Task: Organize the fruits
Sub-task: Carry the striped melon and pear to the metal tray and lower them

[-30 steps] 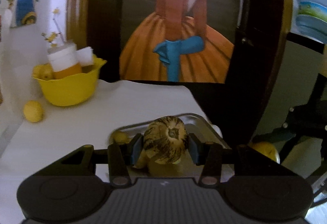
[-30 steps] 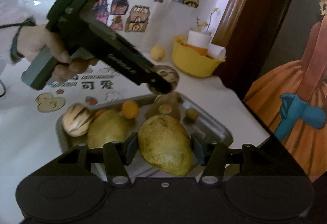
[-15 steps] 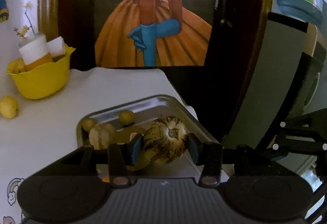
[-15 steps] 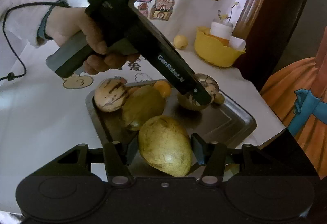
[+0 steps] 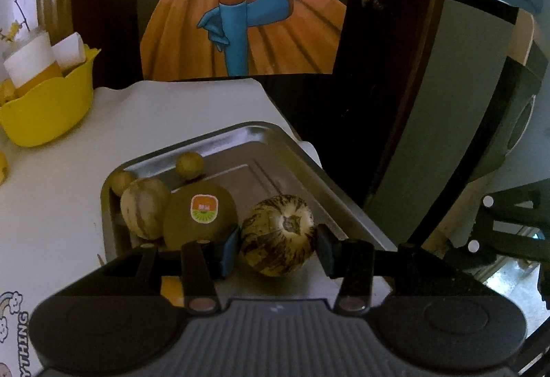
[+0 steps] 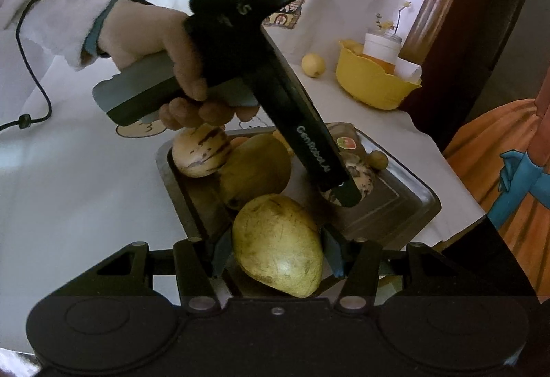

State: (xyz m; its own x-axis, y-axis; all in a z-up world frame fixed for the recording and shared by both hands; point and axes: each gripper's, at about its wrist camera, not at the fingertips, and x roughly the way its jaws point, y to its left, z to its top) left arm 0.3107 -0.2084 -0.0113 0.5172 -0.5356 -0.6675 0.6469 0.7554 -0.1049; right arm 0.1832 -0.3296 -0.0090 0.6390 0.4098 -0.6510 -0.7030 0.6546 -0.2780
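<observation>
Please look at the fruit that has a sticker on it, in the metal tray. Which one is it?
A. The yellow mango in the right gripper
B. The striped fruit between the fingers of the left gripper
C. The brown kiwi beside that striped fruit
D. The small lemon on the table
C: the orange and green sticker sits on the brown kiwi, just left of the striped fruit that the left gripper holds over the metal tray.

Counting 2 grippers: the left gripper [image 5: 278, 239] and the right gripper [image 6: 278, 250]. Seeing 1 hand [image 6: 178, 67]. Tallying 1 tray [image 5: 240, 131] and 1 yellow bowl [image 6: 374, 85]. Finding striped fruit [image 5: 144, 207] numbering 3, mango [image 6: 254, 167] numbering 2, kiwi [image 5: 199, 219] numbering 1, small round fruit [image 5: 189, 164] numbering 2, and lemon [image 6: 312, 65] numbering 1.
</observation>
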